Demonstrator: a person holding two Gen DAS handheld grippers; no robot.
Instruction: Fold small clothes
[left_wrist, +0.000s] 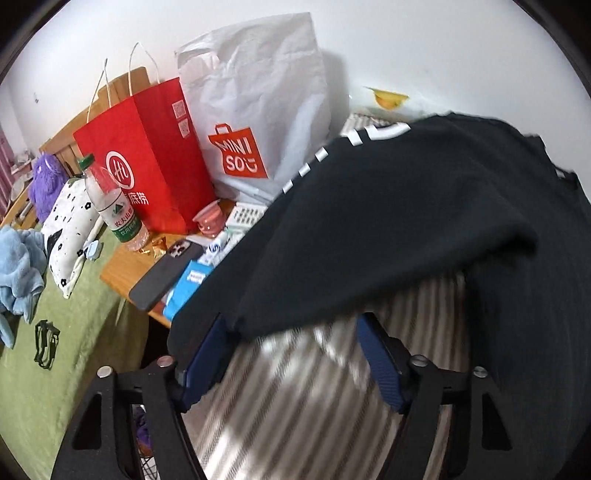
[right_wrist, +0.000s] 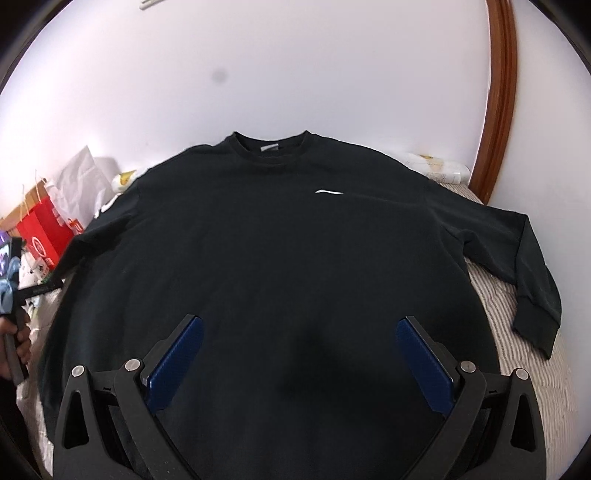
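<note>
While the black sweatshirt lies spread front-up on the striped bedsheet, its round collar sits at the far side by the white wall and a small white logo shows on the chest. One long sleeve stretches out to the right and bends back toward the near edge of the bed; the other runs off to the left. The right gripper hovers over the near hem with its jaws released and spread wide, blue pads apart and nothing between them.

Seen from the left wrist, the left gripper also has its jaws released, parted over the striped sheet, with a sleeve of the same garment, marked with white lettering, draped just ahead of them; the left pad touches or lies just under the fabric edge, though blur keeps this unclear.

To the left stands a wooden tabletop crowded with a red paper bag, a white Miniso bag, a water bottle and a dark phone. Farther left, a green blanket carries a spotted pillow and a light blue cloth.
</note>
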